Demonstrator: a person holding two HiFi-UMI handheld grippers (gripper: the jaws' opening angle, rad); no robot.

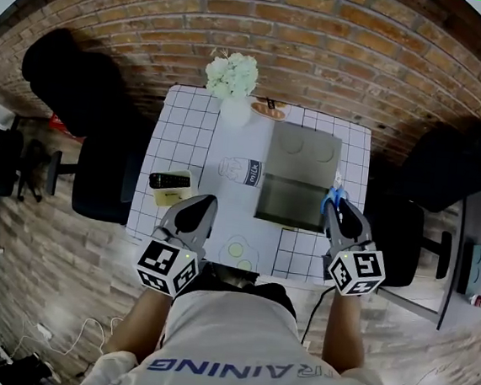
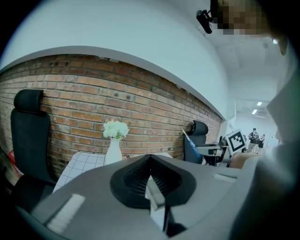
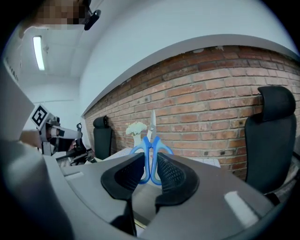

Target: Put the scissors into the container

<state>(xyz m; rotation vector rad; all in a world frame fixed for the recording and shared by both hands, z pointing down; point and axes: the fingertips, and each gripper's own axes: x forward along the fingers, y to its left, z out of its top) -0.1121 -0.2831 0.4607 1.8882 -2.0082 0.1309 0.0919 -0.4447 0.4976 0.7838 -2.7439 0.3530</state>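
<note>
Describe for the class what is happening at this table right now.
A person is working over a checked table with a gripper in each hand. The right gripper is clamped on blue scissors, blades pointing away, at the table's right edge beside the grey container. The scissors are not in it yet. The left gripper is shut and empty, near the table's front edge.

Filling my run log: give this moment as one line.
right gripper: shut on scissors | left gripper: shut, empty | container: scissors not inside
</note>
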